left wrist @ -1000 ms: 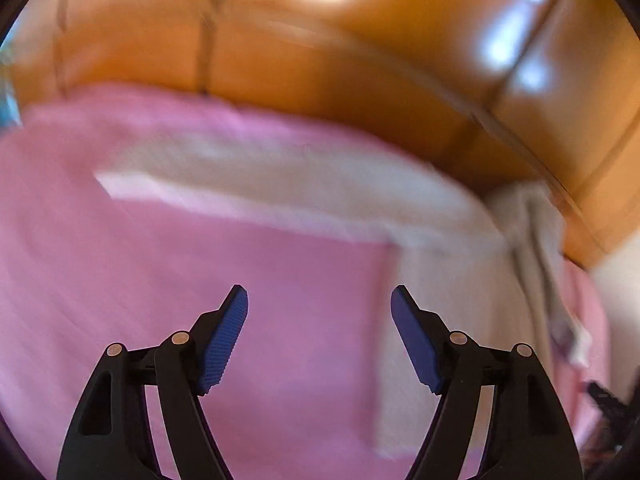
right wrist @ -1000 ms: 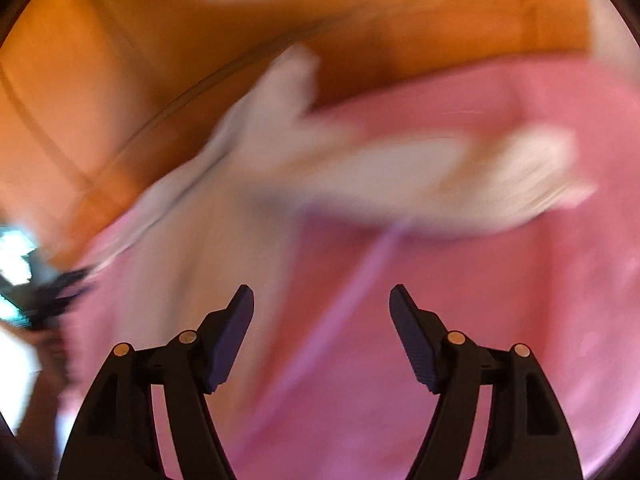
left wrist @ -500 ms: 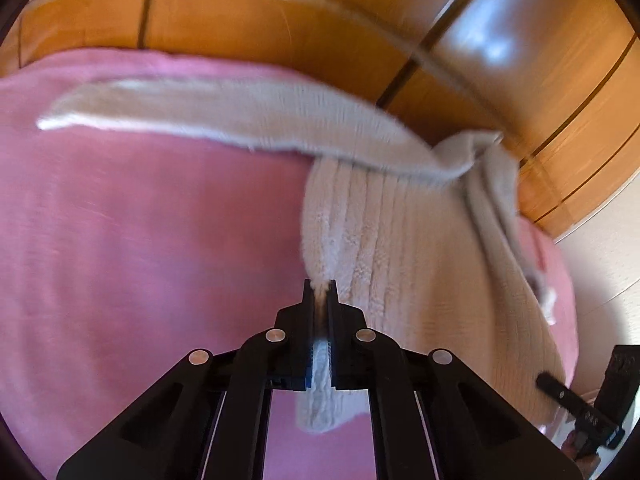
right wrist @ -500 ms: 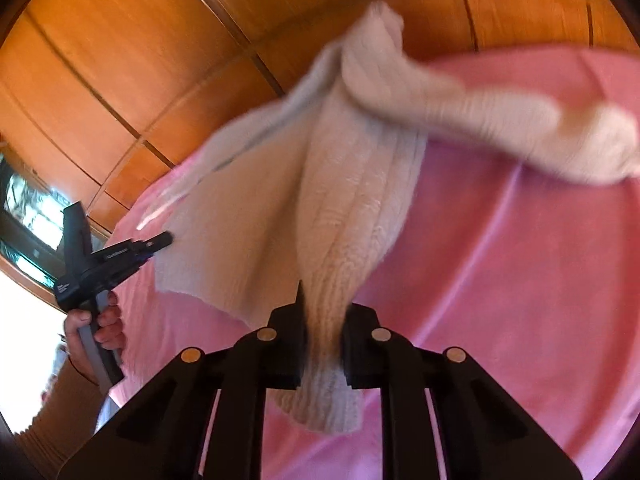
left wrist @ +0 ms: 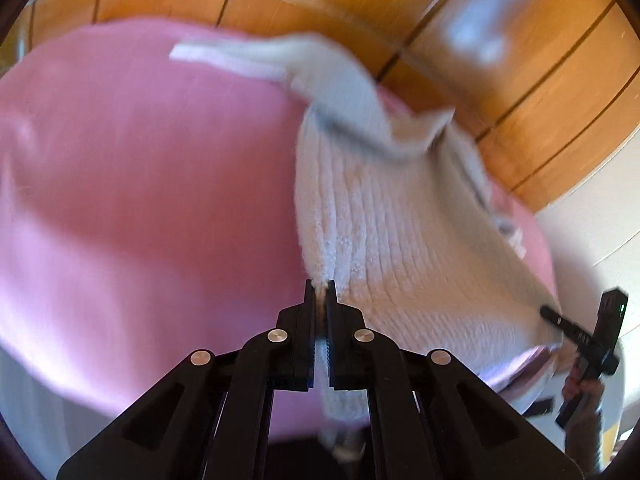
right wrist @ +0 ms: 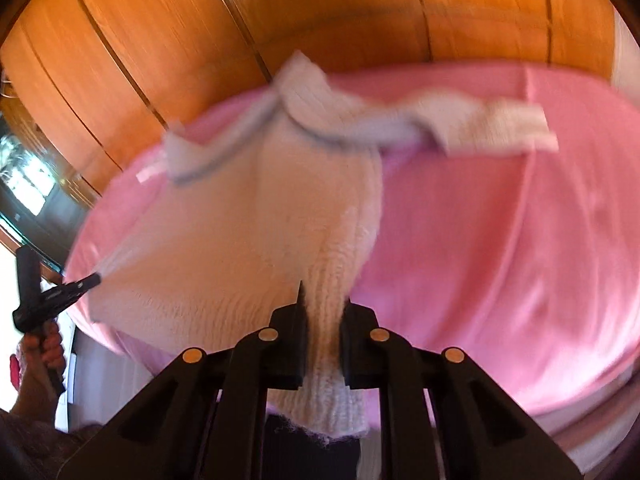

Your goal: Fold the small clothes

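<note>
I have both sets of fingers clenched on the hem of the cream knit sweater point(left wrist: 384, 216): my left gripper point(left wrist: 320, 292) pinches one bottom corner, my right gripper point(right wrist: 322, 304) the other. The sweater hangs stretched between them, its body lifted off the pink bed cover point(left wrist: 140, 184) and its long axis running away from me toward the wooden wardrobe doors point(right wrist: 360, 12). The collar and sleeves trail at the far end (one sleeve point(right wrist: 492, 128) lies out to my right across the bed). Neither hand is nearer; as I judge it, the next move carries the hem forward over the collar.
</note>
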A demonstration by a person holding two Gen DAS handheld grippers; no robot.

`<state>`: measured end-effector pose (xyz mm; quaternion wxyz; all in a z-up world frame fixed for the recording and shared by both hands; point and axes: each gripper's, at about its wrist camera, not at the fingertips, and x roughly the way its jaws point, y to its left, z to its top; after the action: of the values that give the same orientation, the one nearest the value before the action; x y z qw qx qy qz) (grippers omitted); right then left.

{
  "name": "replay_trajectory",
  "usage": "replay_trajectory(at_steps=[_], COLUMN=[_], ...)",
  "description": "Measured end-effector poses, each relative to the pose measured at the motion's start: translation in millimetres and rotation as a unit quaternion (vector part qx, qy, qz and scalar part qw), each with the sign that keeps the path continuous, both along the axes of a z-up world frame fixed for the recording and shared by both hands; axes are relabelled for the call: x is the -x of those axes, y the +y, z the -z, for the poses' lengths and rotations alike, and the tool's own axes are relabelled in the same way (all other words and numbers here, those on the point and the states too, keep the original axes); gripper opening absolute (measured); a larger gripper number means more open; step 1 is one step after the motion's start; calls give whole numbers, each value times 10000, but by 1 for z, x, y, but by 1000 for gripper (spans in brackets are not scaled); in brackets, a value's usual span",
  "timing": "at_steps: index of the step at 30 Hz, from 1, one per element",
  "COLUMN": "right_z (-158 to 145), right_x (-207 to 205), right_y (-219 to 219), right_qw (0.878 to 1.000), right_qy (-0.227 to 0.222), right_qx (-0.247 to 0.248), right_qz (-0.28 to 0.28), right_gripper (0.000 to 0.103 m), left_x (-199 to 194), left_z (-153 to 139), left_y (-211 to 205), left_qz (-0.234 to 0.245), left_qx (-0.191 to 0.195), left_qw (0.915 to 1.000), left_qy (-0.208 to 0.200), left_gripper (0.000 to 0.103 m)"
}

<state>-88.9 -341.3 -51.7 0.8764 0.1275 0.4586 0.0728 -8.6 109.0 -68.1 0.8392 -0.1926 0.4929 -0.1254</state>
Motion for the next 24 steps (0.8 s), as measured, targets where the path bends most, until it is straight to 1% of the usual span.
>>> replay_trajectory(at_steps=[2, 4, 5, 6, 7, 8, 9, 10, 11, 12, 14, 15, 17, 18, 20, 21, 22, 23, 24], right_z=[30, 47, 51, 50, 47, 39, 32, 25, 19, 12, 10, 10, 17, 23, 34, 38, 42, 45, 48], right_x=[3, 2, 0, -1, 1, 1, -1, -1, -5, -11, -22, -27, -47, -57, -67, -73, -79, -84, -93], right_y=[1, -5, -7, -10, -12, -12, -11, -8, -5, 4, 26, 38, 72, 90, 116, 124, 134, 139, 144], right_qw=[9991, 9979, 9971, 9963, 9958, 9951, 9942, 9941, 9944, 9952, 9968, 9977, 9985, 9985, 9978, 9972, 9965, 9963, 9962], right_qy=[346, 546, 585, 574, 523, 368, 208, 81, -40, -182, -311, -335, -302, -228, -102, -80, -81, -64, -3], right_qx=[222, 242, 330, 416, 481, 632, 750, 783, 757, 699, 571, 497, 458, 389, 322, 342, 370, 331, 233], right_qz=[77, 260, 348, 489, 570, 672, 735, 750, 731, 666, 467, 302, -87, -297, -562, -656, -748, -795, -843], right_gripper=[11, 12, 19, 33, 42, 50, 55, 59, 65, 66, 67, 68, 68, 68, 68, 68, 68, 68, 68], left_x=[16, 20, 17, 12, 8, 2, -9, -17, -27, -35, -65, -78, -112, -119, -151, -158, -173, -186, -200], left_z=[17, 30, 31, 28, 24, 19, 12, 5, 1, -1, -4, -4, -1, -1, -4, -5, -6, -8, -8], left_y=[-4, -8, -6, -1, 3, 8, 20, 30, 43, 50, 70, 79, 93, 99, 98, 99, 95, 90, 85], left_qz=[-2, -41, -133, -267, -338, -456, -736, -968, -1161, -1255, -1505, -1636, -1795, -1800, -1565, -1477, -1325, -1186, -1019], left_qx=[31, -14, -52, -204, -397, -665, -1025, -1233, -1394, -1481, -1734, -1896, -2348, -2482, -2954, -3124, -3414, -3587, -3783], left_qw=[9998, 9995, 9994, 9992, 9985, 9967, 9919, 9872, 9825, 9797, 9717, 9666, 9535, 9498, 9384, 9336, 9244, 9184, 9107], left_qy=[214, 326, 329, 234, 157, 45, -127, -289, -428, -491, -556, -543, -592, -616, -872, -947, -1067, -1172, -1309], left_gripper=[3, 4, 4, 5, 18, 26, 45, 53, 53, 53, 53, 53, 53, 53, 53, 53, 53, 53, 53])
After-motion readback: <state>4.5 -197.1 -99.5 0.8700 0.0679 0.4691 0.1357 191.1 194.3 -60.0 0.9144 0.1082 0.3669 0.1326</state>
